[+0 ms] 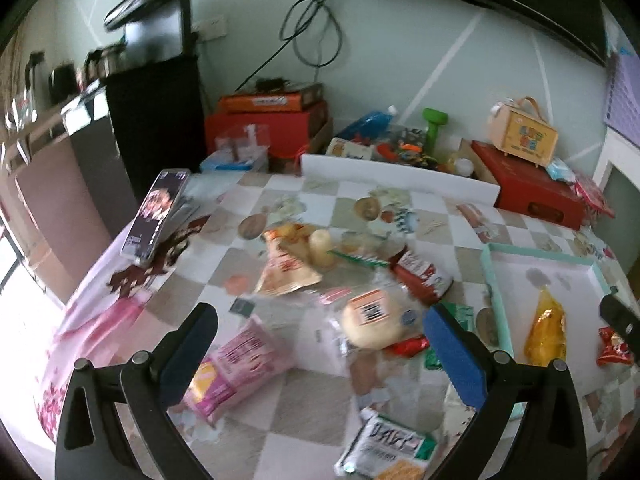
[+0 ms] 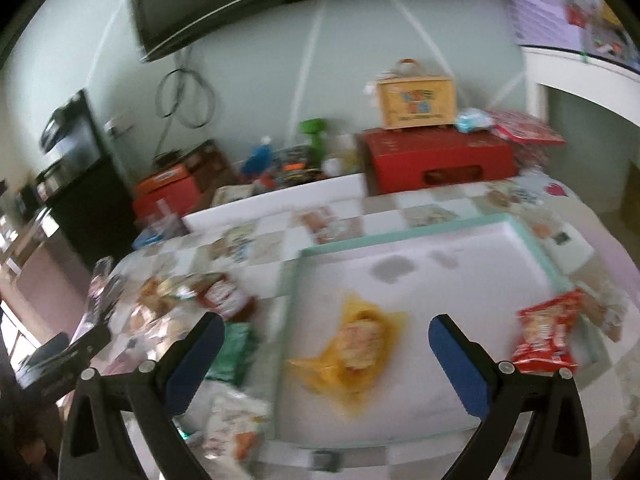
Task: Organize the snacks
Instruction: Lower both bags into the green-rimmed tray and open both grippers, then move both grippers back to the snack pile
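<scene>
My left gripper (image 1: 320,344) is open and empty above a heap of snacks on the checked tablecloth. Under it lie a pink packet (image 1: 236,368), a wrapped bun (image 1: 376,320), a red-brown packet (image 1: 420,276), an orange-white packet (image 1: 284,264) and a green-white packet (image 1: 384,448). My right gripper (image 2: 326,356) is open and empty over a white tray with a mint rim (image 2: 400,236). A yellow packet (image 2: 356,344) lies in the tray between the fingers' line of sight. A red packet (image 2: 548,336) rests at the tray's right rim. The tray (image 1: 496,292) also shows right of the heap.
Red boxes (image 2: 436,156), a yellow carry box (image 2: 416,102), a green dumbbell (image 1: 434,128) and a white board (image 1: 400,178) line the back of the table. A dark book (image 1: 158,212) leans at the left edge. A black cabinet (image 1: 156,120) stands beyond.
</scene>
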